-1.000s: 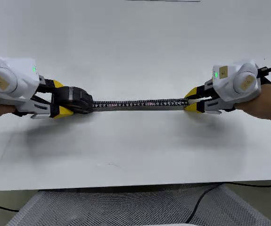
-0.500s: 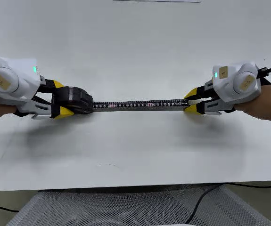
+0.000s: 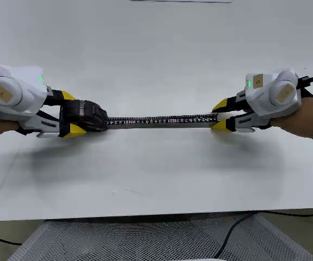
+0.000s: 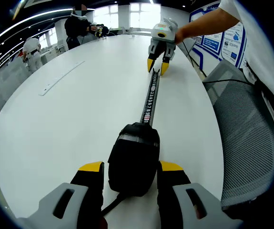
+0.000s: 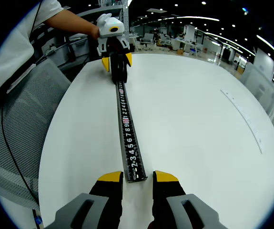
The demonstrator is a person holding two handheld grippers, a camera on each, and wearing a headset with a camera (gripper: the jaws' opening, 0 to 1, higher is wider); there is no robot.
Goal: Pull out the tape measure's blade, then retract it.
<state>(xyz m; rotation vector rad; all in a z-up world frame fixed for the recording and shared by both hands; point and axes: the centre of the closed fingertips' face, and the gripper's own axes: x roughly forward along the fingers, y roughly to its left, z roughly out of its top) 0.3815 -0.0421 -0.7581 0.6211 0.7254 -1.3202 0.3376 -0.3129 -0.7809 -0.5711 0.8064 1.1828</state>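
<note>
The right gripper (image 3: 219,115), at the right of the head view, now has its yellow-tipped jaws a little wider apart than half a second ago, when they were pinched on the end of the blade (image 3: 161,119). The blade has not shortened. It spans the same stretch across the middle of the frame, just above the white table (image 3: 156,179), running out of the black tape measure (image 3: 85,115) at the left. The left gripper (image 3: 71,113) has not shifted and is clamped on the tape measure's case. I take this to mean the pull-out is finished and the release that starts the retraction has just been made, though the blade has not yet run back. Whether a lock is holding it cannot be told. The right gripper view makes the release plainer than the head view does. At bottom centre the blade's end lies between the parted jaws, with bare table showing toward the jaw on its right and only a sliver toward the one on its left. Its printed numbers are readable and run up the frame to the far case. The left gripper view shows instead both jaws set against the flanks of the case at bottom centre, and a pale strip (image 4: 60,76) lying on the table at upper left.
</note>
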